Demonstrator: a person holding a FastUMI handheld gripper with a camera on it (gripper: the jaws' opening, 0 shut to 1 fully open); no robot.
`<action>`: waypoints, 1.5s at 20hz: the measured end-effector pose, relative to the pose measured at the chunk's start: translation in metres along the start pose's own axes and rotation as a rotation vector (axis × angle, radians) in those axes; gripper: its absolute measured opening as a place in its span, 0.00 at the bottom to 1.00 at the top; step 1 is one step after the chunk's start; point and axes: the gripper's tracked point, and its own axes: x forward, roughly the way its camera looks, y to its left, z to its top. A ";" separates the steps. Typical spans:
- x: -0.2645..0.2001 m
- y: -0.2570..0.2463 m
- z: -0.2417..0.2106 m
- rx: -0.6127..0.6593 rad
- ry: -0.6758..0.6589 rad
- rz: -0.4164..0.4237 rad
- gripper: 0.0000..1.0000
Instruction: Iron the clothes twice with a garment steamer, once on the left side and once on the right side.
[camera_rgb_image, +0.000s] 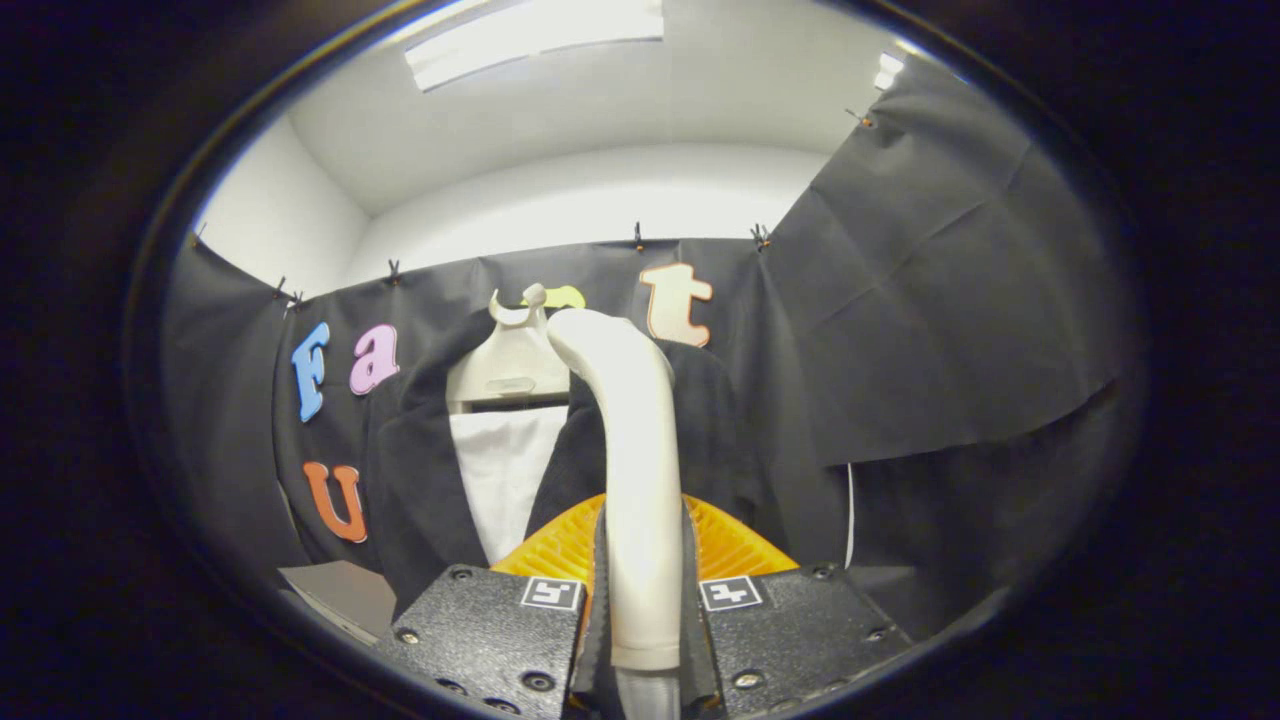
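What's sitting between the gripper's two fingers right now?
Gripper view: the garment steamer's cream handle stands upright between the fingers, gripper shut on it. Beyond it hangs the dark jacket on a hanger.

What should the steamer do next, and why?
Probably ease the steamer forward onto one side of the dark jacket and stroke along it. The gripper fingers are shut on the steamer handle, its head is up near the collar by the hanger, and whether it touches the cloth is unclear.
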 end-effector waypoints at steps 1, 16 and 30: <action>0.005 -0.002 0.001 -0.007 -0.012 -0.007 0.30; -0.043 -0.014 -0.061 -0.090 0.125 -0.106 0.30; -0.106 -0.020 -0.150 -0.143 0.307 -0.196 0.30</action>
